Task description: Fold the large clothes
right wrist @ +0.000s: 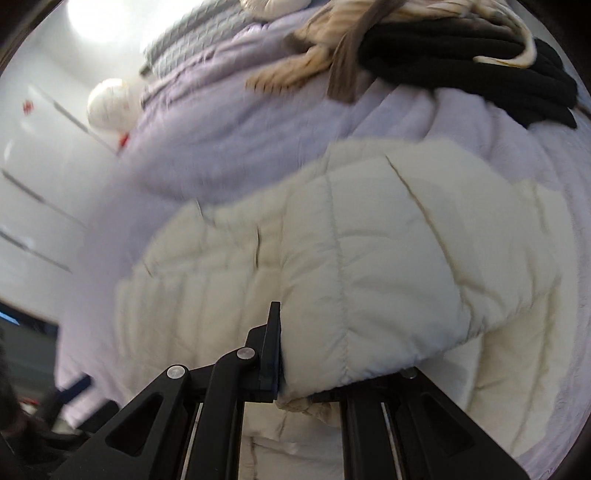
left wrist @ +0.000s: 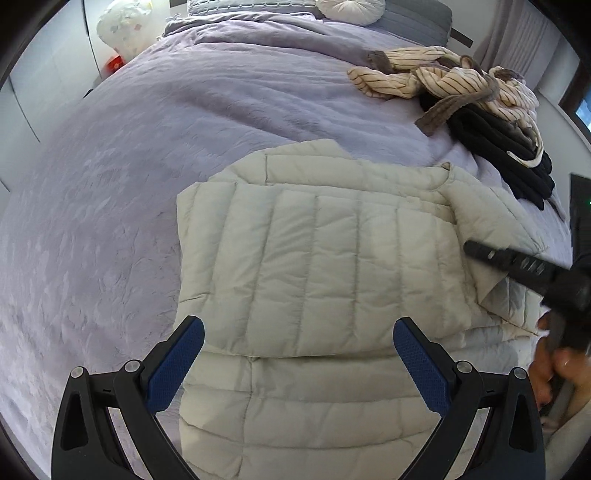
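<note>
Left wrist view is showing your left gripper (left wrist: 298, 339) hanging with its jaws spread wide and gripping nothing, the blue pads (left wrist: 421, 365) standing either side of the cream quilted jacket (left wrist: 314, 258). That jacket is lying flat on the lavender bedspread (left wrist: 147, 147), stretching from directly beneath your jaws out ahead of them, with one panel already turned over on top of the rest. Off to the right of your jaws, your right gripper (left wrist: 480, 249) is reaching in over the jacket's right-hand flap. Far ahead and to the right, a striped garment (left wrist: 424, 77) is lying crumpled on a pile of black clothes (left wrist: 498, 147), with a round white cushion (left wrist: 351, 9) beyond it at the head of the bed.

Right wrist view, blurred, is showing your right gripper (right wrist: 295, 369) clamping a thick fold of the jacket (right wrist: 388, 258) between its jaws; the puffy fabric is bulging out over the right finger and hiding it. Ahead of those jaws, the rest of the jacket is spreading over the bedspread (right wrist: 240, 129), and the black clothes (right wrist: 480, 74) are sitting far ahead to the right.
</note>
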The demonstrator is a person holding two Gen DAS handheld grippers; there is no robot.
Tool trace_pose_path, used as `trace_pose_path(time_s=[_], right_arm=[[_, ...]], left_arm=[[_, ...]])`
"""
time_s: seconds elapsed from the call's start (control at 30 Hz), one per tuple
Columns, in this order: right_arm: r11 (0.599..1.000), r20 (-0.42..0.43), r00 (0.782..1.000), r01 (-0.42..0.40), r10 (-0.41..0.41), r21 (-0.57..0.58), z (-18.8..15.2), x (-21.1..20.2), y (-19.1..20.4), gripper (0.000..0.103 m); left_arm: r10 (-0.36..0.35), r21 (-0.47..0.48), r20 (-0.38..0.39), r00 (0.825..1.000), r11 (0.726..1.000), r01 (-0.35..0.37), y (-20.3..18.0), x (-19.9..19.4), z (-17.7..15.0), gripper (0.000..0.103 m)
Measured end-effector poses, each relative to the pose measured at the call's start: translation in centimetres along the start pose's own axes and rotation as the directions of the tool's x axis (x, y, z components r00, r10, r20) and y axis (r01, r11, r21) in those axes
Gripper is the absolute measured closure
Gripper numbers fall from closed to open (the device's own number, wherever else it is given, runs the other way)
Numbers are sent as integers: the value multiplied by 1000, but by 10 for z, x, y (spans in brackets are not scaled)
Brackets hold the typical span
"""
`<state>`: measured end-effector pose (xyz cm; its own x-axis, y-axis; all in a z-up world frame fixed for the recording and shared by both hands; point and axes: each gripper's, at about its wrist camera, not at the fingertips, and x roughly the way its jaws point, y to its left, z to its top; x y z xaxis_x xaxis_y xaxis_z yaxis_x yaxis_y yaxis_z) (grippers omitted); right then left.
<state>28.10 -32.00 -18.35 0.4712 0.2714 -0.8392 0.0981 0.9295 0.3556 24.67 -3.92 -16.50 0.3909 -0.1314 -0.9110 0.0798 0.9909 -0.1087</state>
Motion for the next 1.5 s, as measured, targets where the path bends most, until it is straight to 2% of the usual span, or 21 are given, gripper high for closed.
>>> trace_pose_path(time_s=[0.13, 0.2, 0.23, 0.27, 0.37, 0.47, 0.53, 0.6, 0.63, 0.67, 0.7, 0.77, 0.8, 0.93, 1.0, 1.07, 1.13, 1.33, 1.4, 1.43, 1.5], right_arm=[[993, -11, 995, 99, -100, -58, -14, 11, 12, 91], [992, 2, 993, 115, -115, -42, -12, 0, 15, 69], [995, 7, 995, 97, -97, -27, -9, -7, 14, 39], [997, 18, 997, 76, -76, -9, -9, -17, 14, 24], [999, 42, 998, 35, -36, 35, -5, -36, 9, 24], [985, 66, 998, -26, 15, 169, -7, -51, -13, 24], [951, 100, 994, -81, 54, 298, -11, -55, -36, 26], [904, 118, 989, -128, 87, 408, -11, -49, -56, 50], [875, 127, 986, -156, 109, 457, -11, -45, -65, 78], [856, 138, 982, -177, 125, 485, -11, -42, -71, 94], [854, 156, 981, -180, 117, 489, -10, -40, -72, 94], [892, 165, 983, -144, 79, 428, -5, -42, -62, 94], [924, 167, 984, -125, 67, 361, -1, -43, -49, 94], [989, 132, 988, -91, 75, 118, 3, -41, 0, 94], [998, 94, 993, -69, 69, -5, -1, -32, 25, 94], [995, 74, 996, -35, 42, -92, -7, -26, 42, 94], [984, 47, 999, -7, 15, -176, -16, -17, 57, 94], [953, -30, 999, 6, -16, -303, -33, 7, 83, 94], [939, -57, 998, 18, -40, -344, -36, 13, 91, 94], [929, -56, 997, 36, -60, -369, -39, 14, 94, 90], [924, -54, 996, 39, -64, -381, -41, 12, 96, 66]], left_arm=[[-9, -23, -19, 1000, 1000, 8, 2, 15, 0, 0], [-20, -33, -23, 1000, 999, 19, 1, 19, 0, 0], [-27, -34, -27, 999, 999, 26, 1, 22, 0, 0], [-33, -36, -28, 999, 999, 32, 0, 23, 0, 0], [-59, -38, -26, 998, 998, 58, 0, 24, 2, 0], [-123, -54, -19, 992, 991, 122, 5, 23, 7, 0], [-190, -77, -17, 982, 979, 188, 11, 25, 13, 0], [-255, -105, -22, 967, 962, 252, 16, 28, 18, 0], [-295, -123, -27, 955, 949, 290, 19, 31, 21, 0], [-317, -133, -29, 948, 941, 311, 21, 32, 22, 0], [-335, -140, -30, 942, 934, 328, 22, 33, 23, 0], [-375, -150, -26, 927, 918, 367, 26, 33, 23, 0], [-394, -156, -24, 919, 909, 386, 28, 33, 24, 0], [-478, -228, -7, 879, 856, 464, 45, 34, 26, 0], [-465, -253, 5, 885, 856, 451, 53, 35, 29, 0], [-444, -257, 16, 896, 864, 433, 59, 35, 34, 0], [-446, -258, 32, 894, 861, 439, 63, 35, 39, 0], [-512, -321, 97, 853, 795, 514, 84, 33, 51, 0], [-523, -325, 100, 847, 787, 524, 87, 34, 55, 0], [-533, -322, 93, 841, 783, 532, 87, 36, 56, 0], [-550, -314, 72, 832, 779, 542, 82, 41, 57, 0]])
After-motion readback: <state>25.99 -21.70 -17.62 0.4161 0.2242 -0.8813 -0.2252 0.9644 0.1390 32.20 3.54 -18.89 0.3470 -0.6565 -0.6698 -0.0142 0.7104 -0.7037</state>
